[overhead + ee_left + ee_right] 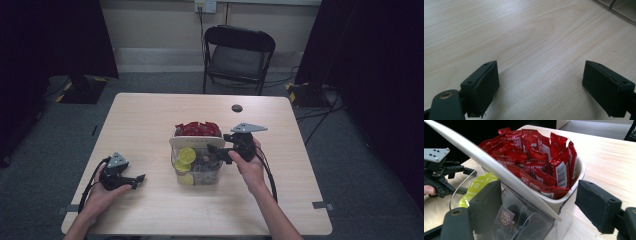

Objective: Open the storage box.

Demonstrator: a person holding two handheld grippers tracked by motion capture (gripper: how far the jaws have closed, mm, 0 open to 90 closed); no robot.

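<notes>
Left claw (pixel 140 179): nearest me at the near left of the table (pixel 150 115), low over the bare wood with my hand wrapped round its body. Its jaws stand spread wide with nothing between them; the left gripper view shows plain wood grain in the gap.
Clear container (pixel 197 170): mid-table, just right of centre. Its see-through walls show lime-green round capsules (pixel 187 155) toward its left side and darker small items to their right, too dim to name.
White tray (pixel 178 141): sits on the far part of the clear container, its curved cream rim running across the top.
Red sachets (pixel 536 157): heaped in the white tray, some standing on end, one with a barcode facing the right gripper view.
Right claw (pixel 212 149): held level at the container's right side, pointing left at it. Jaws partly spread; in the right gripper view one pad lies against the clear wall, the other stands off to the right of the tray's corner. I cannot tell whether anything is pinched.
Folding chair (pixel 239 55): black, beyond the table's far edge.
</notes>
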